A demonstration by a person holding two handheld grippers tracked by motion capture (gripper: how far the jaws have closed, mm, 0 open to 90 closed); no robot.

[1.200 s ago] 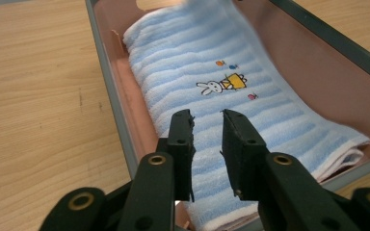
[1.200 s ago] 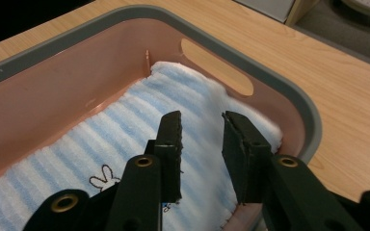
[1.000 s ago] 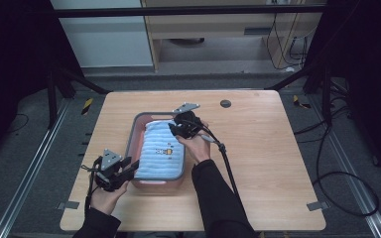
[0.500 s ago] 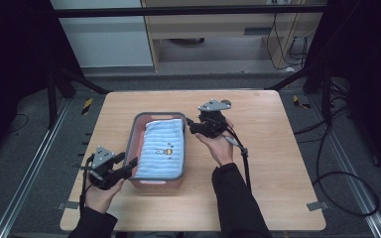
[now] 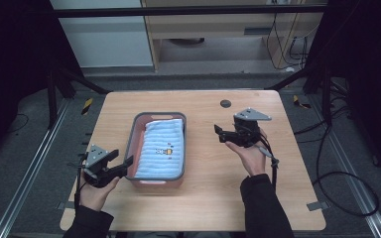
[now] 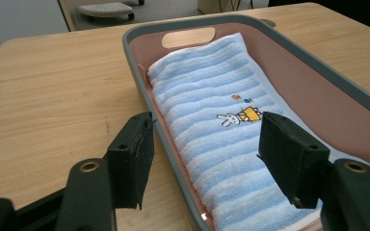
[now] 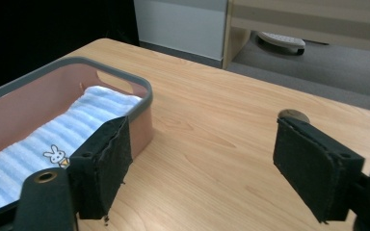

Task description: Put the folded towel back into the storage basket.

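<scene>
A pink basket [image 5: 161, 115] with a grey rim sits left of the table's middle. A folded light-blue striped towel [image 5: 162, 148] with a small rabbit motif lies flat inside it. My left gripper [image 5: 122, 159] is at the basket's near-left corner. Its jaws have just been opening and stand open; the basket rim [image 6: 183, 22] and the towel [image 6: 212, 96] lie ahead of my left gripper [image 6: 204, 130], untouched. My right gripper [image 5: 218, 134] hovers over bare wood right of the basket. Its jaws have also just been opening, and my right gripper [image 7: 204, 139] is open with nothing between its pads.
The wooden table [image 5: 287, 198] has a small dark round grommet [image 5: 225, 103] near its far edge, also seen as the grommet [image 7: 293, 114] ahead of the right jaw. Black frame bars and cables surround the table. Cabinets stand beyond the far edge.
The right gripper moved right, from over the towel's far end to bare table, and its jaws widened. The left gripper stayed at the basket's near-left corner and opened its jaws.
</scene>
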